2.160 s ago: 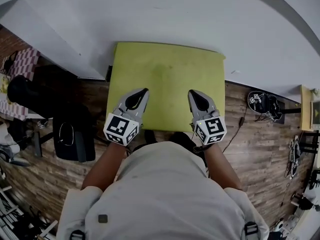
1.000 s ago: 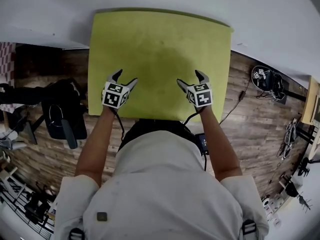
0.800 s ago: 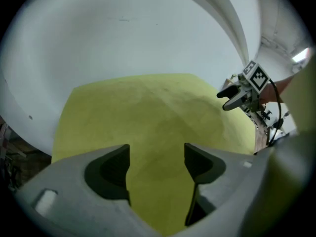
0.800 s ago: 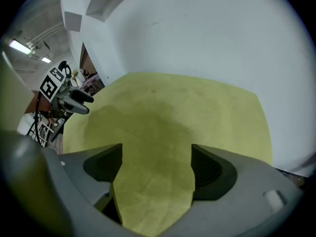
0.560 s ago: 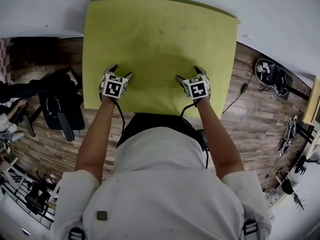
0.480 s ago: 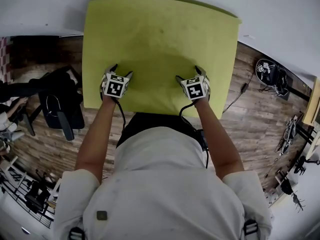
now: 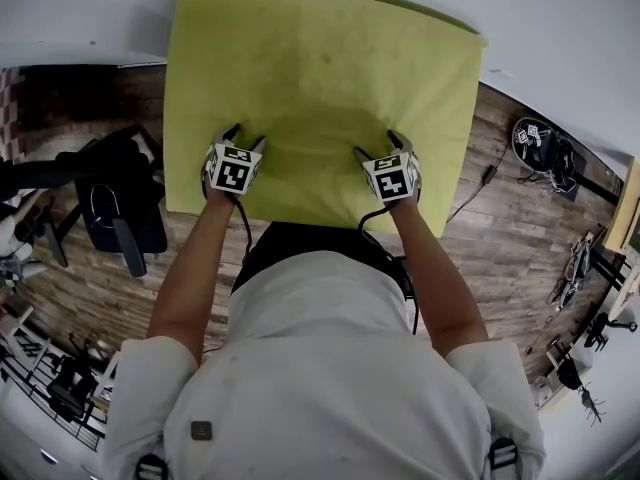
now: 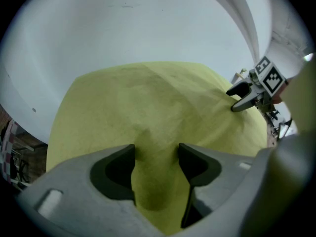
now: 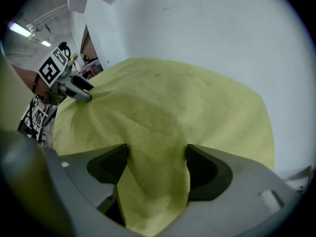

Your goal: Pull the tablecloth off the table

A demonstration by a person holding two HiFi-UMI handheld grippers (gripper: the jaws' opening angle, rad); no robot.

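Observation:
A yellow-green tablecloth [image 7: 320, 78] covers the whole table and hangs over its near edge. My left gripper [image 7: 247, 136] is set down on the cloth near the front left. My right gripper [image 7: 375, 145] rests on it near the front right. The jaws of both are closing, each with a raised fold of cloth between them. In the left gripper view the ridge of the tablecloth [image 8: 148, 98] fills the gap of the left gripper [image 8: 156, 154] and touches both pads. In the right gripper view the tablecloth [image 9: 197, 98] is bunched the same way in the right gripper [image 9: 157, 154].
A white wall [image 7: 550, 18] rises just behind the table. A black chair with a bag [image 7: 115, 208] stands on the wooden floor to the left. A dark bundle with cables [image 7: 540, 148] lies on the floor at the right. The person's body is against the table's near edge.
Both grippers have settled a little nearer the front edge of the cloth. Their jaws have narrowed, and the cloth now puckers around each of them.

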